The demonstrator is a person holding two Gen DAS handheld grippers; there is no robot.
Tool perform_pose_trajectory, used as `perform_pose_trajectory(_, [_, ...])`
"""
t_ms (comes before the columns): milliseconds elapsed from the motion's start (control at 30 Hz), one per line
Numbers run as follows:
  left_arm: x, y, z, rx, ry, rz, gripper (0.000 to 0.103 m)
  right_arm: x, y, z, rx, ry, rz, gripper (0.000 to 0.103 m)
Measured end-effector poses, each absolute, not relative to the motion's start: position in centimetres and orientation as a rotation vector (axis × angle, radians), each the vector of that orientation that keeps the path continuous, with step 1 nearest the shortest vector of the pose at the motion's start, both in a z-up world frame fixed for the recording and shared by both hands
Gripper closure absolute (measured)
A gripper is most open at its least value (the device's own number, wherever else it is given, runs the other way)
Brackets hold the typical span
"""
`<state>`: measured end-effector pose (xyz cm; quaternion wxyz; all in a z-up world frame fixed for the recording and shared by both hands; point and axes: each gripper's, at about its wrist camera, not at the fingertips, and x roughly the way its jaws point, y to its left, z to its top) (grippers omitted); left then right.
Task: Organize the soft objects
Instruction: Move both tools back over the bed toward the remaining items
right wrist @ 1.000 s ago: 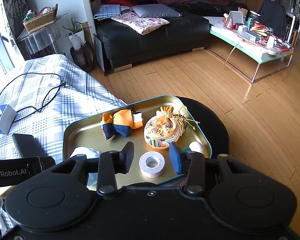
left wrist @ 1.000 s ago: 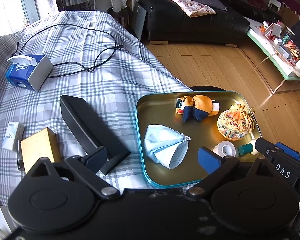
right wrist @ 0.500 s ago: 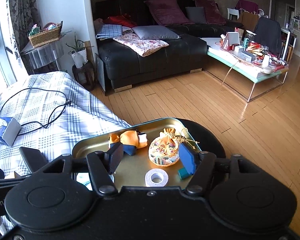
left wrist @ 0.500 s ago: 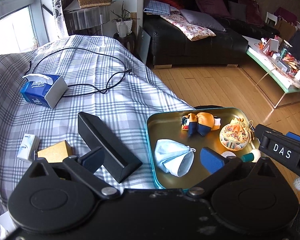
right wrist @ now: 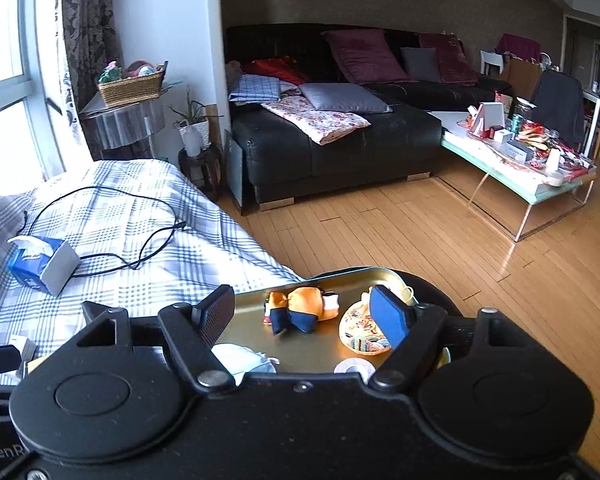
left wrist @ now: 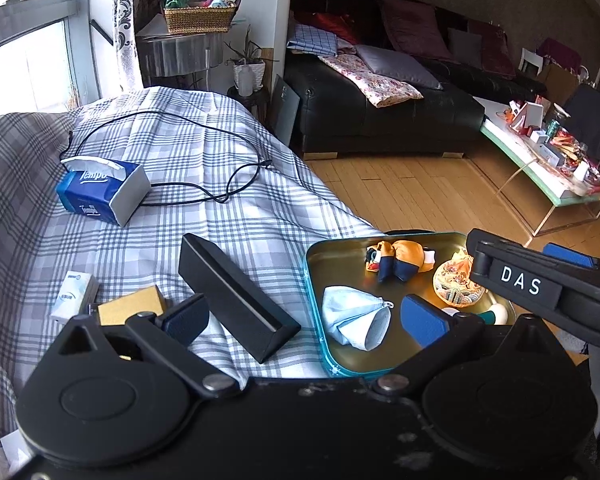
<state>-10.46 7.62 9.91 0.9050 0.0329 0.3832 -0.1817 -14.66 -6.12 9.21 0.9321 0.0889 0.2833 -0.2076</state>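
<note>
Here's the gold tray (left wrist: pixel 315 280), perched at the corner of the checked bed (left wrist: pixel 228 216), and the soft things are gathered in it: a pale blue face mask (left wrist: pixel 354 318) near the front, an orange-and-navy plush toy (left wrist: pixel 398 262) toward the back, an embroidered pouch (left wrist: pixel 454 286) just beside it. A roll of white tape (right wrist: pixel 354 367) sits in there too, and that one hardly looks soft.

The right gripper (right wrist: pixel 304 314) hangs over the tray with its fingers spread wide, having just been opening, and nothing sits between them. The left gripper (left wrist: pixel 304 320) is also splayed and empty, one finger over the bed, the other over the tray.

Now the risks. The tray seems to overhang the bed's edge above the wooden floor (right wrist: pixel 420 232); a careless push on its rim could tip it and spill everything. The mask is limp, so a shallow pinch would likely catch only a fold or a loop. The pouch's cord could snag a finger. Further left, a black stand (left wrist: pixel 236 296) lies close to the left gripper's finger and could be knocked, and the tissue box (left wrist: pixel 100 196) and cable (left wrist: pixel 204 196) lie well clear.
</note>
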Motion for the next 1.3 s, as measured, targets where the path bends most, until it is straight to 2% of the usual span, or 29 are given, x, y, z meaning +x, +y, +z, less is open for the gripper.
perform_pose_trajectory(333, [-11.4, 15.1, 11.0, 0.002, 0.79, -0.231, 0.001, -13.5, -1.5, 9.3, 0.234, 0.659, -0.271, 0.032])
perform_pose_trajectory(633, [-10.6, 24.4, 12.0, -0.158, 0.826, -0.077, 0.001, -12.2, 3.5, 7.9, 0.186, 0.742, -0.14, 0.033])
perform_pose_trajectory(867, [-9.7, 29.7, 13.3, -0.174, 0.834, 0.038, 0.001, -11.0, 8.1, 6.1, 0.137, 0.821, -0.006, 0.033])
perform_pose_trajectory(1300, [-9.3, 33.7, 15.5, -0.142, 0.841, 0.068, 0.001, -9.3, 14.4, 1.4, 0.072, 0.97, 0.166, 0.033])
